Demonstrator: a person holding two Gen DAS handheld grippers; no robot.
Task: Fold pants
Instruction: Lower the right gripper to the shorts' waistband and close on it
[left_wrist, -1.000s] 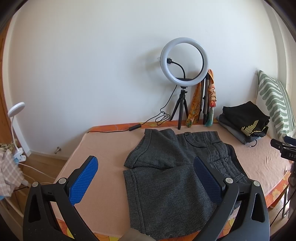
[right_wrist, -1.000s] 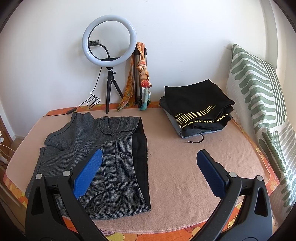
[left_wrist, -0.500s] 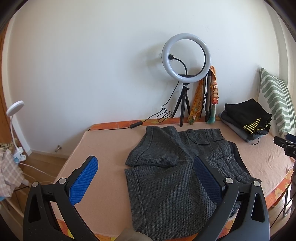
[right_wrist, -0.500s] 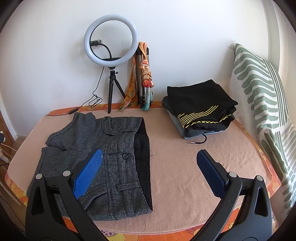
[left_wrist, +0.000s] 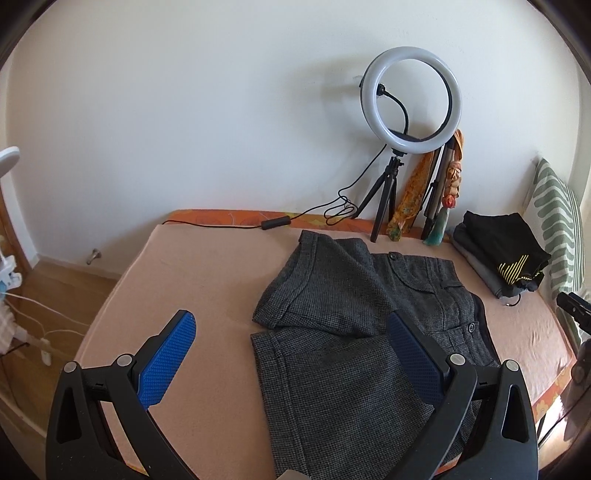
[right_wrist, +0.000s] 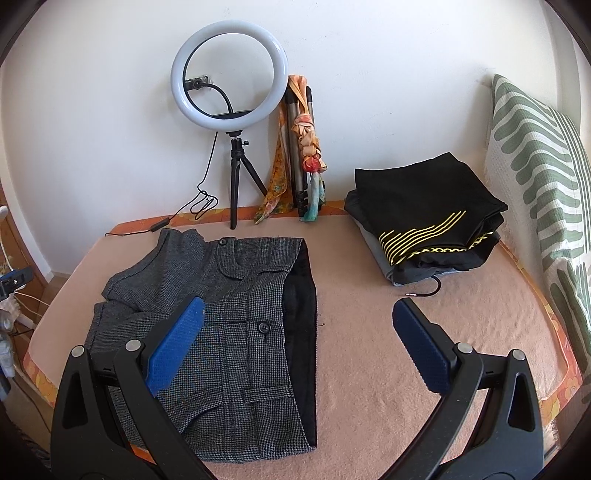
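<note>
Left gripper (left_wrist: 291, 341), jaws spread wide and empty, hovers over the leg hems of the grey tweed shorts (left_wrist: 354, 328) on the pink-covered bed (left_wrist: 192, 280) (long axis running hems-left to waistband-right), while the right gripper (right_wrist: 297, 325), likewise wide, hangs nearer the waistband (right_wrist: 299, 314).

Pants (right_wrist: 229, 314) lie spread on the left half of a bed (right_wrist: 424, 332), one leg folded back over the seat, waistband edge toward the bed's middle. Behind them, against the wall, stands a ring light (right_wrist: 229, 74) on a tripod, with a second tripod (right_wrist: 303, 147) draped in scarves just to its right. A stack of folded clothes (right_wrist: 424, 218) sits at the far right, beside a pillow (right_wrist: 543, 177) that appears to lean upright along the bed's right edge.
</note>
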